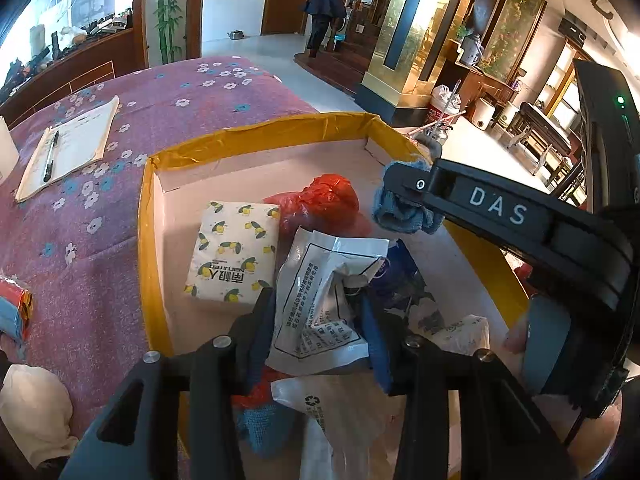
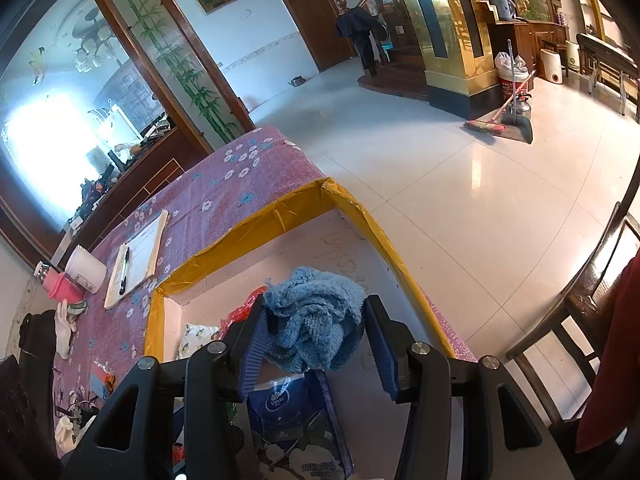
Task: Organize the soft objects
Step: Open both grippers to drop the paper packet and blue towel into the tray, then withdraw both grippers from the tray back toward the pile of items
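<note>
Cardboard forms the shallow box (image 1: 256, 136) with yellow-taped rims that fills the middle of both views, set on a counter (image 1: 160, 96) under a purple flowered cloth. In the left wrist view, the left gripper (image 1: 316, 320) is seen at the lower centre, its blue pads on either side of a crumpled white printed packet (image 1: 320, 280); whether the pads press on it cannot be told. A lemon-patterned tissue pack (image 1: 234, 252) lies just left of the packet inside the box, and a red plastic bag (image 1: 328, 200) lies behind it. In the right wrist view, the right gripper (image 2: 314, 340) is held over the box with a bunched blue knitted cloth (image 2: 312, 316) between its pads, touching both; a firm grip cannot be confirmed. A notepad (image 1: 68, 148) with a pen (image 1: 50, 156) is seen at the upper left.
</note>
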`<state>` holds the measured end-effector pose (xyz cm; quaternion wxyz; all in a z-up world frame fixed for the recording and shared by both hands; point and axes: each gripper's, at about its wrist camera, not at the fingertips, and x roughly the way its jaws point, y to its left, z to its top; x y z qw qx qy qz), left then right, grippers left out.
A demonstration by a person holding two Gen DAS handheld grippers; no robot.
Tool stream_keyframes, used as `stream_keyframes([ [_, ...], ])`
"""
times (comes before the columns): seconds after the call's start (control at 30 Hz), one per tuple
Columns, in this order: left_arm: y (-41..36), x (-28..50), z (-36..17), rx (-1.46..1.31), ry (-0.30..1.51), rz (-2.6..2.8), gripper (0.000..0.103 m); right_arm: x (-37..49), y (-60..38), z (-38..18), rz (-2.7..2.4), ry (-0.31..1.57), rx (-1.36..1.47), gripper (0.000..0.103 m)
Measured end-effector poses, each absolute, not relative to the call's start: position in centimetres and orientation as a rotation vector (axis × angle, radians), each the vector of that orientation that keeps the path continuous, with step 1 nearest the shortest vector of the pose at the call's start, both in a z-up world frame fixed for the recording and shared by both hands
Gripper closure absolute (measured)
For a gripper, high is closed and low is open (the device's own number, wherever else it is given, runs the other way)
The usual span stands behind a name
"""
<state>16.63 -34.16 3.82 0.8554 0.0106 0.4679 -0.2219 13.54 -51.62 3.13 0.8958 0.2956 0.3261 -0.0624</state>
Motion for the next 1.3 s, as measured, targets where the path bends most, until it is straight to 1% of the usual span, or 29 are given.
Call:
stream_keyframes([
  [0.07,-34.1,16.7,3.8,0.019,0.987,-0.466,0.059,13.4,-51.8,3.0,-0.127,0.676,0.626,0.042],
  [0.1,-34.1,16.7,3.8,0.017,0.988,-0.466,0.059,13.4,-51.9,3.0,-0.128,0.673,0.630,0.042],
  [0.27,-34.0,16.7,3.8,0.011,0.988,-0.461,0.058,13.1,-51.8,3.3,-0.125,0.656,0.634,0.042],
  [0.4,-34.0,16.6,4.0,0.013,0.978,-0.458,0.053,12.9,-51.9,3.5,-0.127,0.647,0.636,0.042],
  [0.63,-34.1,16.0,4.7,0.027,0.950,-0.454,0.053,12.4,-52.1,4.1,-0.116,0.615,0.633,0.042],
  [0.9,-32.1,12.9,8.1,0.051,0.897,-0.444,0.051,11.3,-50.7,5.5,-0.120,0.606,0.595,0.041],
  [1.0,-30.6,11.3,9.2,0.058,0.869,-0.436,0.047,10.1,-49.1,6.5,-0.116,0.588,0.553,0.034],
  [1.07,-29.2,9.9,9.8,0.065,0.849,-0.427,0.046,9.0,-47.5,7.3,-0.113,0.578,0.506,0.027],
  [1.3,-25.4,6.3,10.8,0.067,0.799,-0.405,0.046,6.1,-41.5,8.9,-0.048,0.562,0.392,0.026],
])
